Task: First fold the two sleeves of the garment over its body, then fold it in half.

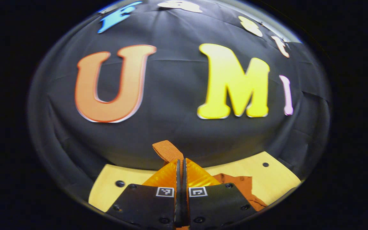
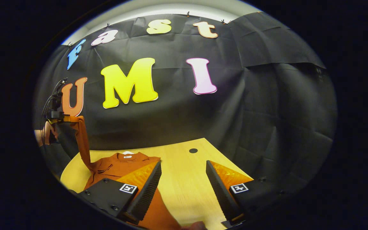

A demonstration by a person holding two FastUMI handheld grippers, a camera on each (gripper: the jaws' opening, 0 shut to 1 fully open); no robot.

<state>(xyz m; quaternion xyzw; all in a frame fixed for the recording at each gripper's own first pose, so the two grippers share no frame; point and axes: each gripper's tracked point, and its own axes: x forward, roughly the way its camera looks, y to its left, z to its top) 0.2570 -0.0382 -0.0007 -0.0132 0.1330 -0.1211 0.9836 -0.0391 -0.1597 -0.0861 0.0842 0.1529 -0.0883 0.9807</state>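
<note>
Evidently the left tongs clench the sleeve cuff, lifting it off the bench to carry over the garment; right tongs hover released beside it.

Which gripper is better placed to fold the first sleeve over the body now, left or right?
Left. The left gripper is shut on the sleeve and holds it raised above the garment, so it likely only needs to carry it across. The right gripper is open over the table, holding nothing.
</note>
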